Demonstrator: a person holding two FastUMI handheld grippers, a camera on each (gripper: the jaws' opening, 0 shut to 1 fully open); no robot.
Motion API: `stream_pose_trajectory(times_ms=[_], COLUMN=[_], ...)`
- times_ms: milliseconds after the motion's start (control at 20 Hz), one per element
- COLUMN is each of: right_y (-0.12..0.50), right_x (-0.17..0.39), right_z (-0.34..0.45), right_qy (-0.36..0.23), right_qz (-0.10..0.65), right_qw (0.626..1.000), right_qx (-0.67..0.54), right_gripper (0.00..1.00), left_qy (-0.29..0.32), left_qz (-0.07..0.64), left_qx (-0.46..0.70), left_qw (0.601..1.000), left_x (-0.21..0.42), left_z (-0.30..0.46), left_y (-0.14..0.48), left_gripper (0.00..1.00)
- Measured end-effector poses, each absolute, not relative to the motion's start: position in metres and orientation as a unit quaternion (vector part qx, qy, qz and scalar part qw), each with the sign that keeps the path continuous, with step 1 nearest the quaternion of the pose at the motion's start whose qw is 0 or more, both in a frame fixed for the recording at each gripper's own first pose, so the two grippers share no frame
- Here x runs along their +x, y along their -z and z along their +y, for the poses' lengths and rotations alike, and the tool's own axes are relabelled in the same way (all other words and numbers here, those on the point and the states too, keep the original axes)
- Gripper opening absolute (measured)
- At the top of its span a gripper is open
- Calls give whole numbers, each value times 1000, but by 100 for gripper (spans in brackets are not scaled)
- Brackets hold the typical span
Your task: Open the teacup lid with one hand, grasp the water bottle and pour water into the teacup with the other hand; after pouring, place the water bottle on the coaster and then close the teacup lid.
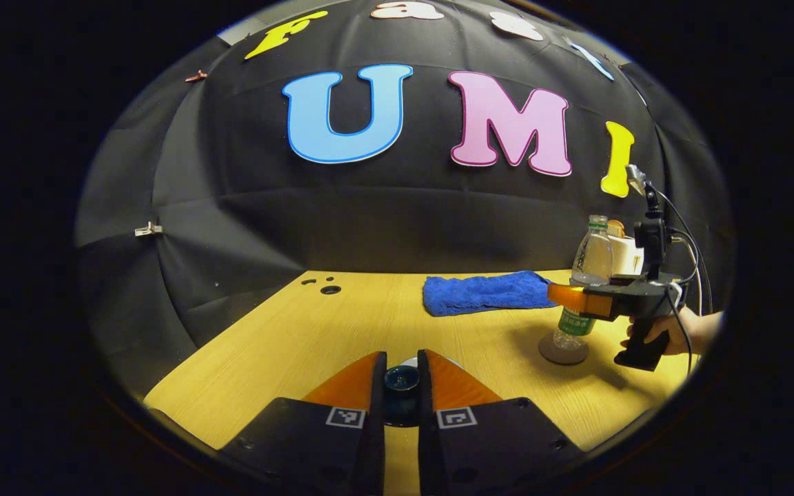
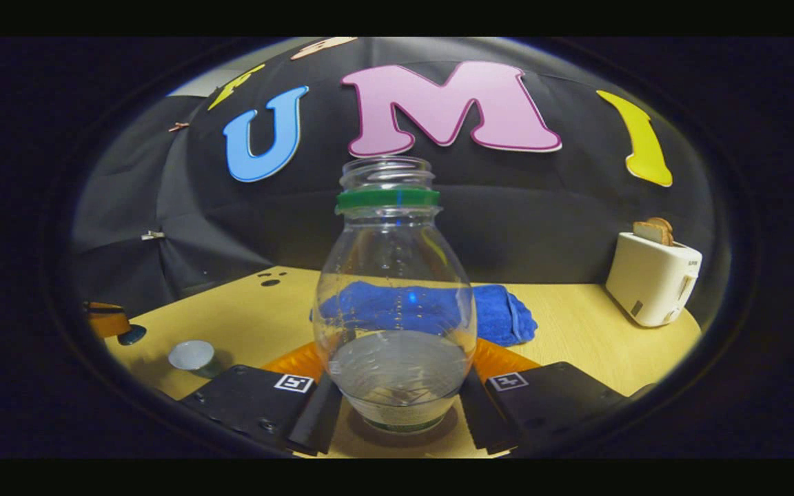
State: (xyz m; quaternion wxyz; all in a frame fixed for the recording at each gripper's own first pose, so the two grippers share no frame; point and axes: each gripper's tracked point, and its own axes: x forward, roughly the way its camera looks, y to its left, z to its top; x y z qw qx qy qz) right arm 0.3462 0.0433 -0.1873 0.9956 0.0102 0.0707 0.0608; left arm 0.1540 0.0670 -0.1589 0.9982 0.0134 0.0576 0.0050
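My left gripper (image 1: 402, 358) is shut on the dark blue teacup lid (image 1: 402, 380), held just above the table. A sliver of the white teacup (image 1: 433, 359) peeks out behind its fingers. In the right gripper view the open teacup (image 2: 191, 355) stands at the far left, with the left gripper (image 2: 111, 320) and lid (image 2: 131, 335) beside and slightly above it. The uncapped water bottle (image 2: 397, 303), clear with a green neck ring and a little water, stands upright between my right gripper's (image 2: 397, 362) fingers, which press its sides. It rests on the round brown coaster (image 1: 562, 351), the right gripper (image 1: 566, 296) around it.
A folded blue towel (image 1: 483, 293) lies at the back of the wooden table (image 1: 287, 337), behind the bottle. A white toaster (image 2: 652, 279) with bread in it stands at the back right. A hand (image 1: 679, 334) holds the right gripper near the table's right edge.
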Motion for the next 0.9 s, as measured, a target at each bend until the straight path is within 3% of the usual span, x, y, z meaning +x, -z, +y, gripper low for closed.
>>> stream_pose_trajectory(times_ms=[50, 100, 150, 450, 550, 600, 900], right_y=[183, 180, 182, 195, 196, 196, 201], right_x=[350, 348, 345, 338, 337, 335, 310], right_z=[45, 43, 41, 41, 39, 41, 25], right_qy=[-60, -59, -58, -55, -48, -51, -19], right_qz=[55, 50, 51, 71, 77, 81, 102], right_qw=[997, 997, 997, 996, 996, 995, 995], right_qx=[12, 8, 1, -24, -20, -10, -5], right_gripper=[77, 78, 77, 82, 90, 100, 100], left_qy=[-4, -3, -3, -4, -5, -6, -3], left_qz=[57, 55, 55, 50, 48, 43, 27], left_qx=[12, 10, 9, 7, 11, 11, 12], left_qw=[998, 998, 998, 999, 999, 999, 1000], left_x=[155, 155, 156, 154, 153, 152, 158], left_z=[66, 65, 64, 64, 65, 66, 63], left_y=[159, 158, 159, 154, 152, 147, 133], left_gripper=[27, 23, 27, 23, 27, 23, 27])
